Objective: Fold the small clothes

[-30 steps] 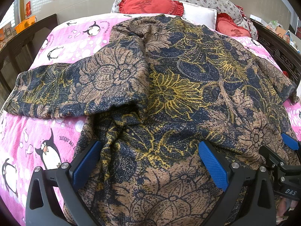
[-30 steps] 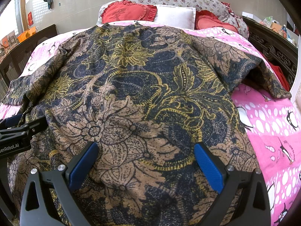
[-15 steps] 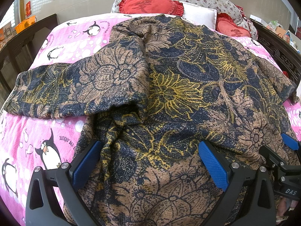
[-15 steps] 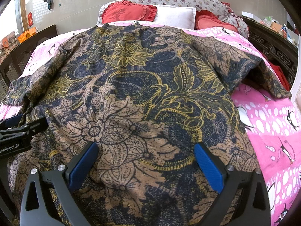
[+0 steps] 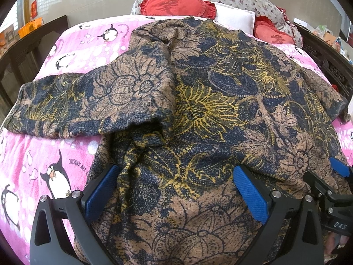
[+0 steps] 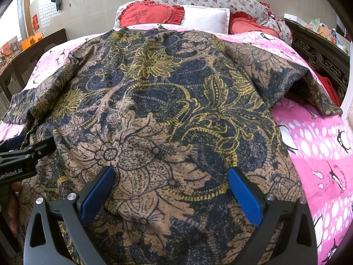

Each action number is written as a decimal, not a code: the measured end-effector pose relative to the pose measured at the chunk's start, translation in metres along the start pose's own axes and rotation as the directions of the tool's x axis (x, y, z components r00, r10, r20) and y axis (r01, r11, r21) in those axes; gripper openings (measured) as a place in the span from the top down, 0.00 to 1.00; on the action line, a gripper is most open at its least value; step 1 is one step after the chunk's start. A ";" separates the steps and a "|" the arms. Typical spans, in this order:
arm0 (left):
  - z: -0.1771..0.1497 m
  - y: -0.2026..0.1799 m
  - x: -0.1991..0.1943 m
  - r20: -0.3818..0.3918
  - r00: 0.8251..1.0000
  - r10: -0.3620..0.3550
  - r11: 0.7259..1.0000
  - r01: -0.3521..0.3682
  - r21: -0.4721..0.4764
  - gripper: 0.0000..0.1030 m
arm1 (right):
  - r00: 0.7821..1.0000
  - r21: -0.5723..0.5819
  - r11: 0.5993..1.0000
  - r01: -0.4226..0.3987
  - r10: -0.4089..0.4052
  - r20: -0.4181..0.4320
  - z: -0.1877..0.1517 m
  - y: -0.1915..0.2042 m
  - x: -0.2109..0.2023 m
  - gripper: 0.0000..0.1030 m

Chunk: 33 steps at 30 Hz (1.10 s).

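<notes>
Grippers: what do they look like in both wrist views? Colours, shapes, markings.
Both match. The left gripper and right gripper have matte black, angular jaws with triangular cutouts, silver screw heads and textured blue pads. Seen side-on from the other camera, the left carries white "GenRobot.AI" lettering; the right shows "DAS". No cables or sleeves visible.

The floral garment [image 5: 198, 114] runs off the bottom edge in both wrist views, so its near hem cannot be seen, and it covers most of the pink penguin bedspread [image 5: 72, 159] beneath it. In the left view the right tongs [image 5: 331, 190] are cut by the right edge; in the right view the left tongs [image 6: 24, 152] are cut by the left edge. Small things on the dark sideboard [image 6: 320, 44] are too small to tell.
</notes>
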<state>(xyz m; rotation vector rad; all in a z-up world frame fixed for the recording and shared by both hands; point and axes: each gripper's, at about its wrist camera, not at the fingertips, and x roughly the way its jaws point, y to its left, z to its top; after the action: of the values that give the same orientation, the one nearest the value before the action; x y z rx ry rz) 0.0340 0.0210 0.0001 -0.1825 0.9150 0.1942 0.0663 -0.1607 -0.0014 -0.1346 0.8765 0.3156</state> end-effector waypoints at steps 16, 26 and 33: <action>-0.019 0.000 -0.019 -0.029 0.999 -0.016 0.998 0.017 0.053 0.16 | 1.000 -0.007 1.000 0.018 -0.018 0.004 -0.003 0.002 -0.001 0.00; 0.034 0.165 -0.071 0.106 0.982 -0.156 0.937 0.181 -0.298 0.25 | 1.000 -0.006 1.000 0.015 -0.015 0.005 -0.004 0.002 -0.001 0.00; 0.006 0.291 -0.063 0.189 0.968 -0.165 0.733 0.249 -0.633 0.25 | 1.000 -0.006 1.000 0.015 -0.015 0.005 -0.004 0.002 -0.001 0.00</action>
<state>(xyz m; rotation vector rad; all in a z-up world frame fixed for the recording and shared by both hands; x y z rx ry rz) -0.0698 0.2982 0.0325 -0.9211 0.6639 0.3108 0.0626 -0.1602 -0.0034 -0.1458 0.8689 0.3042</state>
